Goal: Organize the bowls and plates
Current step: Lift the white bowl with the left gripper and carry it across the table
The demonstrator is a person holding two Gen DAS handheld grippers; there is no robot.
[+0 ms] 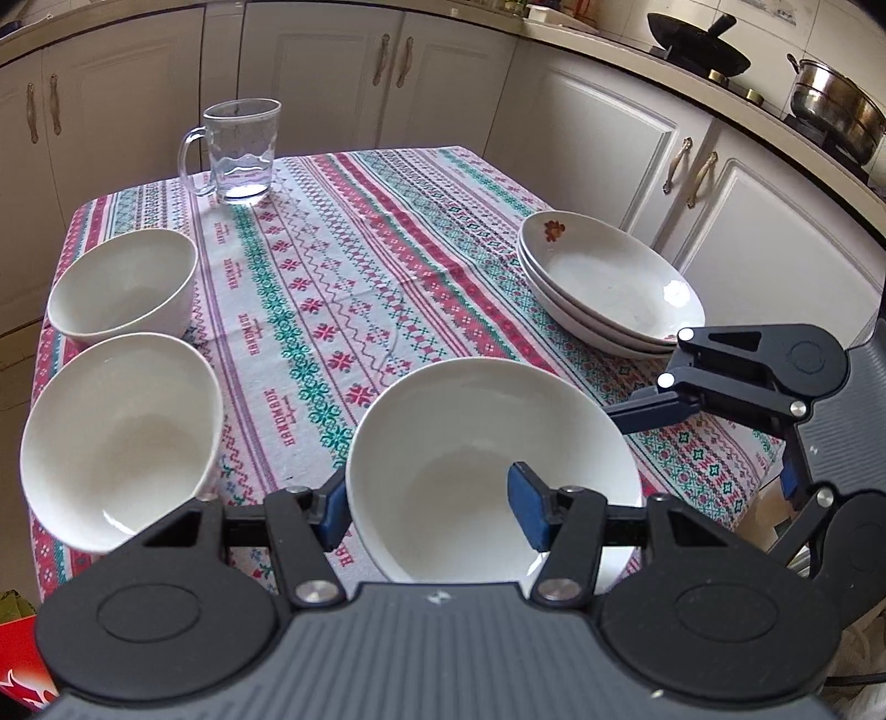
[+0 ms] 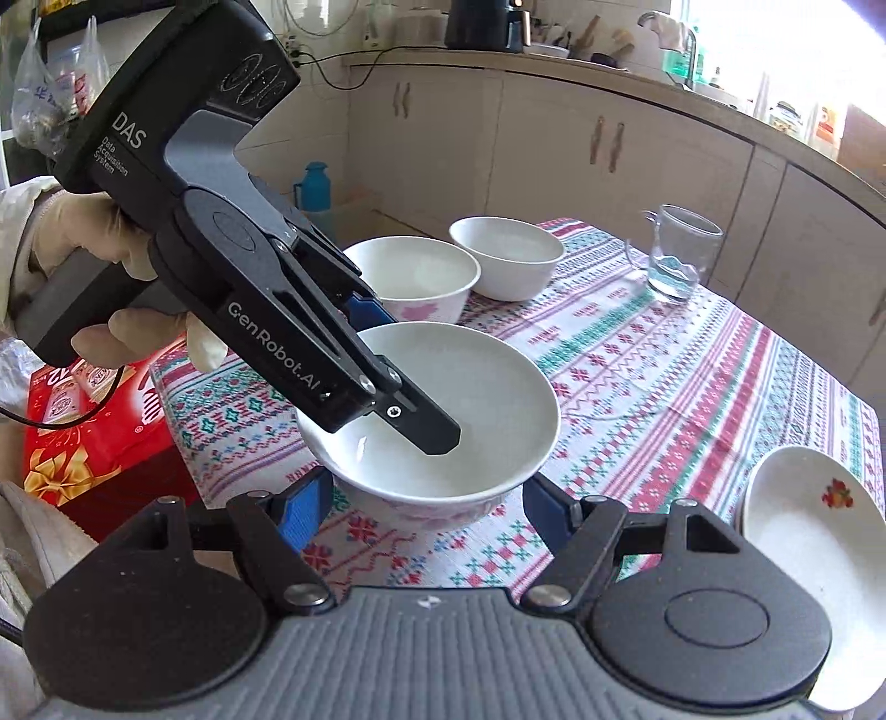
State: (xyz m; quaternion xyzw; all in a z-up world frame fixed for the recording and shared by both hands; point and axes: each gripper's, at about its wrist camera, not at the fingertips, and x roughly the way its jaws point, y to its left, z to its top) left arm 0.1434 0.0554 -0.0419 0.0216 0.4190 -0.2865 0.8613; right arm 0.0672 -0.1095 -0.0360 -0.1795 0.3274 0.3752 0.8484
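A: Near edge, left wrist view. Left gripper [image 1: 432,512] clamped on the rim of a white bowl [image 1: 487,471], lower centre of frame: one blue pad outside the wall at left, the other inside the bowl.

B: Right wrist view agrees. One finger of the left gripper [image 2: 404,371] reaches down into the same bowl [image 2: 443,421] at frame centre, the other sits behind its rim. A gloved hand [image 2: 111,260] at mid left holds that tool.

A: Right gripper [image 2: 429,512]?

B: Jaws set fairly narrow, blue pads either side of the bowl's base at lower centre. Cannot tell whether they press on it. In the left wrist view the right gripper [image 1: 673,360] shows at mid right, just beside a stack of plates [image 1: 609,282].

A: Whether the bowl is off the cloth or resting, cannot tell.

B: Further in, left wrist view: two more white bowls, one [image 1: 122,432] at lower left, one [image 1: 124,282] at mid left, close together on the surface [image 1: 360,266], which has a patterned tablecloth.

A: Top plate has a red flower mark near its rim.

B: Far end, upper left: glass mug [image 1: 238,149], upright. Past it, cream cabinets [image 1: 310,77]; a wok [image 1: 698,39] and steel pot [image 1: 836,111] at upper right.
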